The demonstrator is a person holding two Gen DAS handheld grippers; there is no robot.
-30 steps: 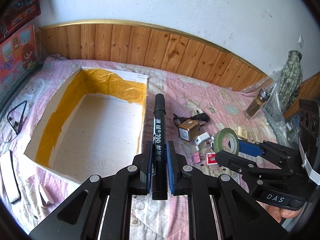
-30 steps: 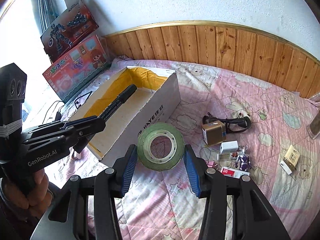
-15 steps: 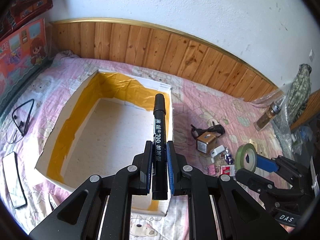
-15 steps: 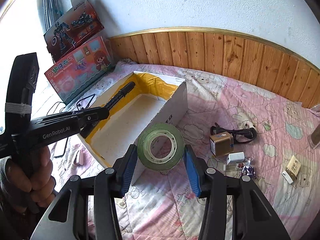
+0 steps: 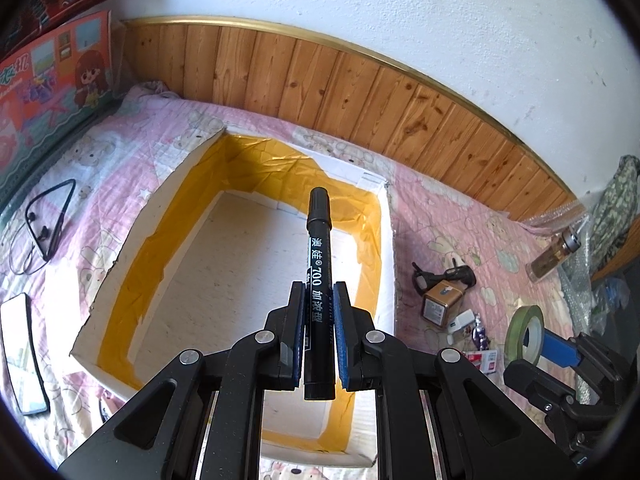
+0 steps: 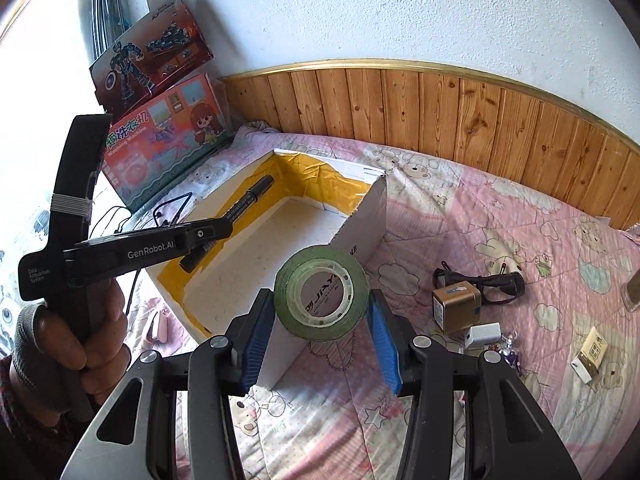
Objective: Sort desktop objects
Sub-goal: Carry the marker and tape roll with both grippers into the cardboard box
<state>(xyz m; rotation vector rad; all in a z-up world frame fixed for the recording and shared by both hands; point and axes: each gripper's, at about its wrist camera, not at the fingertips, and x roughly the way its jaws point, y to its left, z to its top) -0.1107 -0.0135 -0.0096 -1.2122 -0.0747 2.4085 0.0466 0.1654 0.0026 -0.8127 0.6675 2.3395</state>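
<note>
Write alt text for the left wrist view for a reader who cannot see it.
The left gripper clamps a black marker above an open white box lined with yellow tape, on a pink quilt. At right, the right gripper carries a green tape roll near small scattered items.

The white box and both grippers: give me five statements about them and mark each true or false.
1. The left gripper is shut on a black marker. True.
2. The right gripper holds a pink clip. False: it is shut on a green roll of tape.
3. The white box already has several items lying inside it. False: no loose item shows inside, only its bare floor and yellow tape lining.
4. The marker is held over the box's opening. True.
5. The gold cube lies inside the box. False: it lies on the pink bedspread, outside the box.
</note>
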